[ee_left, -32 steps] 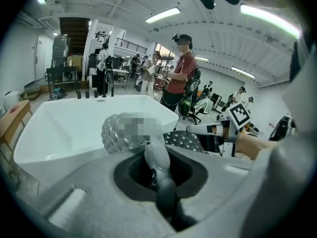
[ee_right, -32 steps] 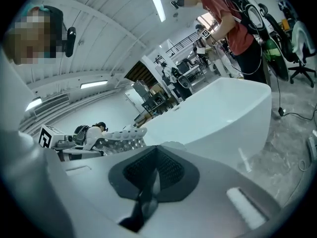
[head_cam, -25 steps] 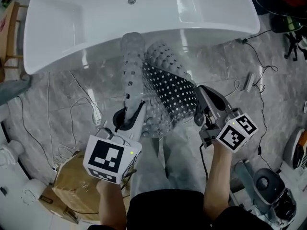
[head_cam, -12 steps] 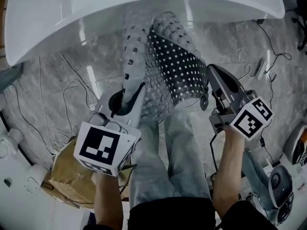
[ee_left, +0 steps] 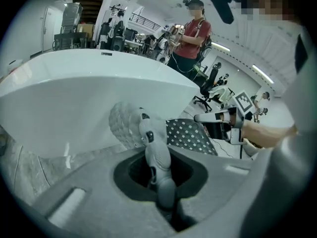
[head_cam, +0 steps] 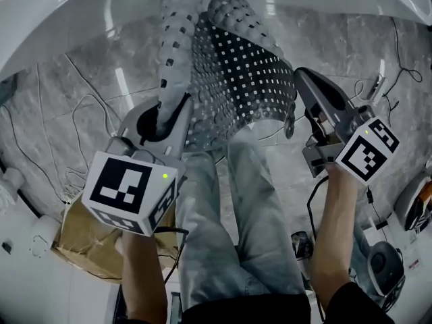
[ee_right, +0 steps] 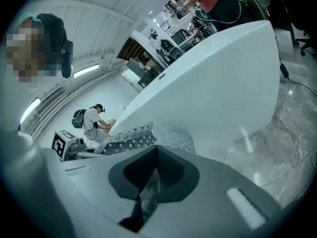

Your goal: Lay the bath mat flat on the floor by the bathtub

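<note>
Bath mat (head_cam: pixel 236 79) held curled, near corners gripped: left gripper (head_cam: pixel 170 115) fingers clamped on left edge, right gripper (head_cam: pixel 294 118) fingers pinching right edge. Best to spread hands apart and lower evenly onto floor (head_cam: pixel 81 93), parallel to bathtub (head_cam: pixel 67 19) beyond. Bathtub interior not visible.

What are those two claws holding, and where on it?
The bath mat. The left gripper has its jaws shut on the curled left edge, the right gripper on the right edge.
</note>
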Motion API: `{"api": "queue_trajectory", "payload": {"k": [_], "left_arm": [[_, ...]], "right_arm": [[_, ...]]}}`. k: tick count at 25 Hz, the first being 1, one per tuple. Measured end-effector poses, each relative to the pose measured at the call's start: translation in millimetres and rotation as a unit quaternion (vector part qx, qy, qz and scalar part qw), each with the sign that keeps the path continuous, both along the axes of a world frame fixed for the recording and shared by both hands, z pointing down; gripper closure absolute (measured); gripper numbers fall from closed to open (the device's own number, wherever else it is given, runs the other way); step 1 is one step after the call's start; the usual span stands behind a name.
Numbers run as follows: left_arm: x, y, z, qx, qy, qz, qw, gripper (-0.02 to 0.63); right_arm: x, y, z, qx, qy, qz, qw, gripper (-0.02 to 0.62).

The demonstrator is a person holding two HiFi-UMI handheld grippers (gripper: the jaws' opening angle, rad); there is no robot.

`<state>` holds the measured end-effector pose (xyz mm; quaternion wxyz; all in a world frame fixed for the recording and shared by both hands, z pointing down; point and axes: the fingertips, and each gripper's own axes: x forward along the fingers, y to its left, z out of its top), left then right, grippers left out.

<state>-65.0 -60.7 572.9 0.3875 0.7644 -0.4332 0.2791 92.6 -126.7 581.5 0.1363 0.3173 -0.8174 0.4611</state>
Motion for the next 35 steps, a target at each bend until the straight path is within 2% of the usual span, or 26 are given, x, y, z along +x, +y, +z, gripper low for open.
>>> {"api": "queue_trajectory", "payload": {"k": [6, 13, 19, 22, 29, 35], "left_arm": [[3, -20, 71, -0.024, -0.008, -0.012, 0.9996, 0.581], [0, -17, 137, -0.048, -0.042, 0.015, 0.9979, 0.580], [-2, -12, 179, -0.065, -0.050, 0.008, 0.9966, 0.580], [-9, -11, 198, -0.072, -0.055, 0.007, 0.9959, 0.580], [-21, -10, 237, -0.083, -0.075, 0.026, 0.9934, 0.578], [-24, -18, 263, -0.063, -0.085, 0.039, 0.9936, 0.578]], "right_arm": [[6, -15, 73, -0.029, 0.005, -0.025, 0.999, 0.586], [3, -15, 137, -0.042, 0.034, -0.062, 0.997, 0.586], [-1, -8, 181, -0.067, 0.040, -0.078, 0.994, 0.586], [-1, -11, 200, -0.077, 0.044, -0.071, 0.994, 0.586], [-3, -5, 251, -0.090, 0.076, -0.074, 0.990, 0.586], [0, -9, 281, -0.107, 0.101, -0.071, 0.987, 0.586]]}}
